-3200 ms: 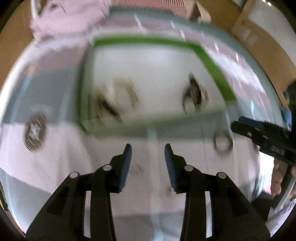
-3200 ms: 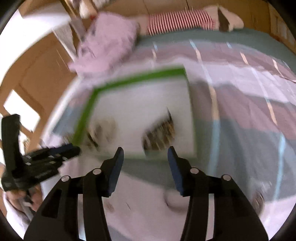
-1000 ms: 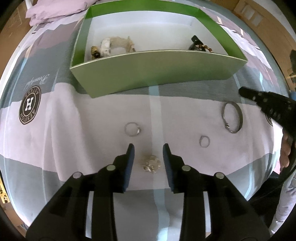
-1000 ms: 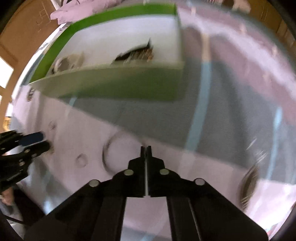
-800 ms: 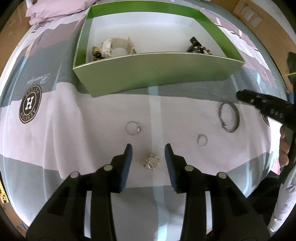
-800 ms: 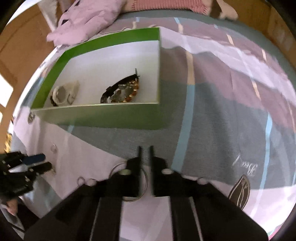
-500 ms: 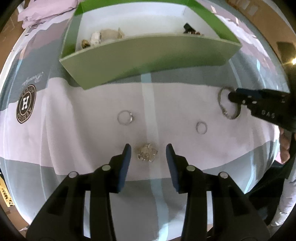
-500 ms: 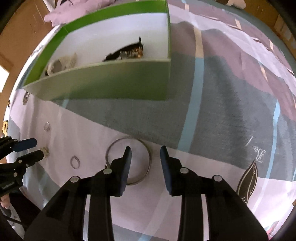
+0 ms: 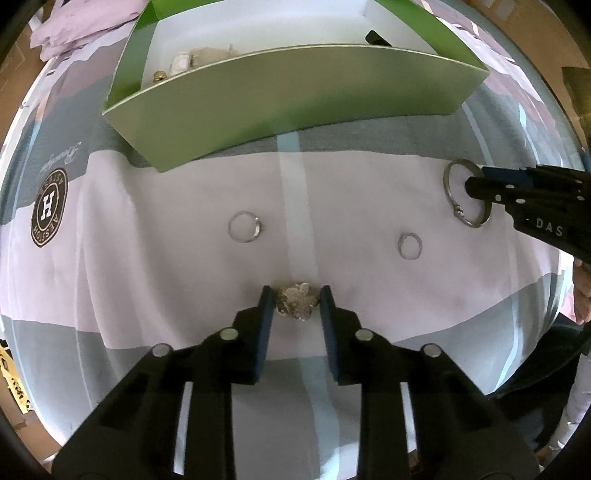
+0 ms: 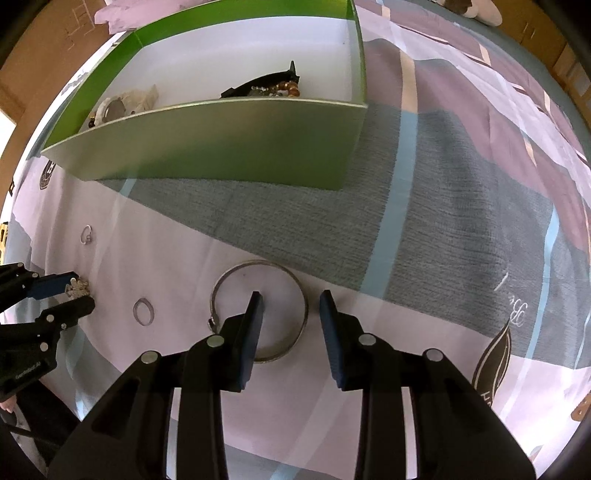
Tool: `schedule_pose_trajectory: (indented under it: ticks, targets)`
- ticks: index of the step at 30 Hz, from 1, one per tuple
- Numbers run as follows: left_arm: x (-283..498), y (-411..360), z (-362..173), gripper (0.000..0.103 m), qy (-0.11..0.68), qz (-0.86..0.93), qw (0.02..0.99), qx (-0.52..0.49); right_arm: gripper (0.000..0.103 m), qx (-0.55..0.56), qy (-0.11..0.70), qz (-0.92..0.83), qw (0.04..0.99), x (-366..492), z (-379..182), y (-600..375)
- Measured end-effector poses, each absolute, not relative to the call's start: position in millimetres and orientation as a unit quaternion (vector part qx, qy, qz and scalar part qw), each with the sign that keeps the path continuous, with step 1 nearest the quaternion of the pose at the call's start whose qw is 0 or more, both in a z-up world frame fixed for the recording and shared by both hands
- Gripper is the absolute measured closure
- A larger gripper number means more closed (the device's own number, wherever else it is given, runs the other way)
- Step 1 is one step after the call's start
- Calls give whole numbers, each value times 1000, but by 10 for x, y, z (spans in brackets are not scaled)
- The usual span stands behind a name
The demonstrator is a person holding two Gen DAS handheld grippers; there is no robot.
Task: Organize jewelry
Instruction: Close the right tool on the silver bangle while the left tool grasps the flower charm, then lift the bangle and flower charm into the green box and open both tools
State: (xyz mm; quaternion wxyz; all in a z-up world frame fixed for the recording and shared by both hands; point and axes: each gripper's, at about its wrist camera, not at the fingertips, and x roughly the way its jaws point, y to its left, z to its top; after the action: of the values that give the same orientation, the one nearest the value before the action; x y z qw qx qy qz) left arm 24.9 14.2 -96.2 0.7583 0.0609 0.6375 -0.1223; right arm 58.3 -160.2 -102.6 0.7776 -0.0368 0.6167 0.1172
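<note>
My left gripper (image 9: 296, 301) is open, its fingers down on the bedspread on either side of a small flower-shaped brooch (image 9: 295, 301). My right gripper (image 10: 290, 308) is open over the right rim of a large silver bangle (image 10: 258, 310), one finger inside the ring and one outside. The bangle (image 9: 466, 194) and right gripper (image 9: 476, 182) also show in the left wrist view. Two small rings (image 9: 244, 232) (image 9: 410, 245) lie between them. A green box (image 9: 295, 85) with a white floor holds jewelry (image 10: 273, 86).
The bedspread (image 10: 424, 229) is patterned in pink, grey and blue, with a round H logo (image 9: 48, 206) at the left. A pink pillow (image 9: 77, 22) lies beyond the box. A wooden floor surrounds the bed.
Both grippers have dropped to the bedspread. The left one moved forward so the brooch sits between its fingers. The right one opened from shut and straddles the bangle's rim.
</note>
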Motion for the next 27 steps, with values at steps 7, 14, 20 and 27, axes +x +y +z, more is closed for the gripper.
schedule_pose_trajectory:
  ticks: [7, 14, 20, 27]
  targets:
    - [261, 206, -892, 78, 627, -127, 767, 50, 100, -29, 612, 123, 781, 490, -959, -1691]
    - [234, 277, -740, 78, 606, -133, 783, 34, 99, -17, 600, 127, 789, 469, -860, -1723]
    - [231, 294, -714, 78, 604, -131, 785, 30, 99, -17, 599, 128, 791, 457, -849, -1725]
    - [222, 381, -476, 78, 558, -138, 818, 6, 99, 3, 571, 148, 808, 510, -674, -1760]
